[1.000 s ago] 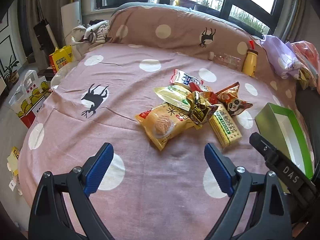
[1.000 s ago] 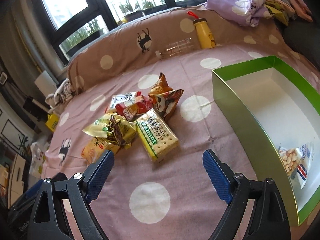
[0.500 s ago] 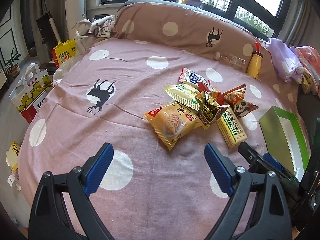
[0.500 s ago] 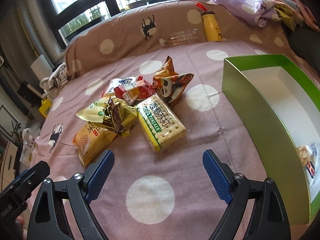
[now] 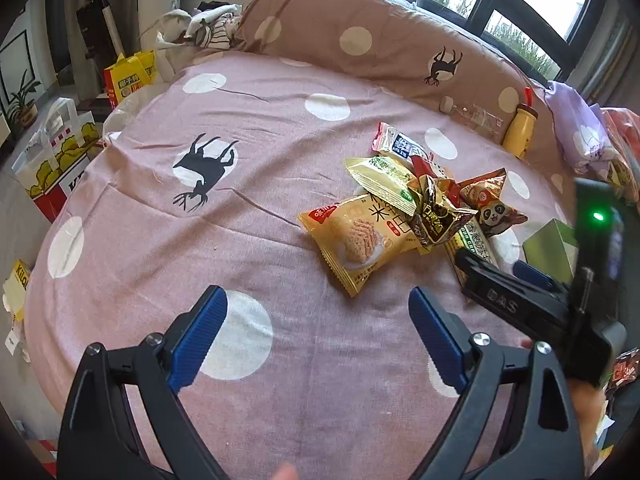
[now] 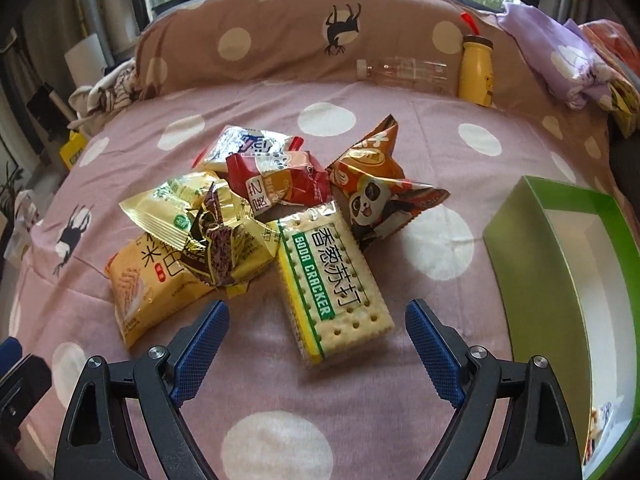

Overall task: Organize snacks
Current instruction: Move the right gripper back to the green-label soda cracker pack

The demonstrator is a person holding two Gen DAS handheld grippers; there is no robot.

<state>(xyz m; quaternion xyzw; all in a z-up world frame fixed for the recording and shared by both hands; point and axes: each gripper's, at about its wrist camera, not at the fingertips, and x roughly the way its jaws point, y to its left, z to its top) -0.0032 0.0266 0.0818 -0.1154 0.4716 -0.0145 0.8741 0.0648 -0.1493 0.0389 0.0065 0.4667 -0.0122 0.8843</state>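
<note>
Reaching for the soda crackers

Hovering over the pink spotted bed (image 6: 360,380), the right hand-held gripper (image 6: 316,334) stood wide open and empty, its blue pads either side of the near end of the soda cracker pack (image 6: 332,280) but above it, not touching. That pack lay at the near edge of the snack pile (image 6: 248,208), partly under the panda bag (image 6: 376,196). The green box (image 6: 560,256) sat well to the right, open, with one small packet (image 6: 600,420) already in its near corner. The left hand-held gripper (image 5: 316,336) was likewise wide open and held nothing, over bare sheet short of the yellow rice-cracker bag (image 5: 356,240). By my reading, the pick was in hand; next the right jaws needed lowering and closing across the pack's width.
</note>
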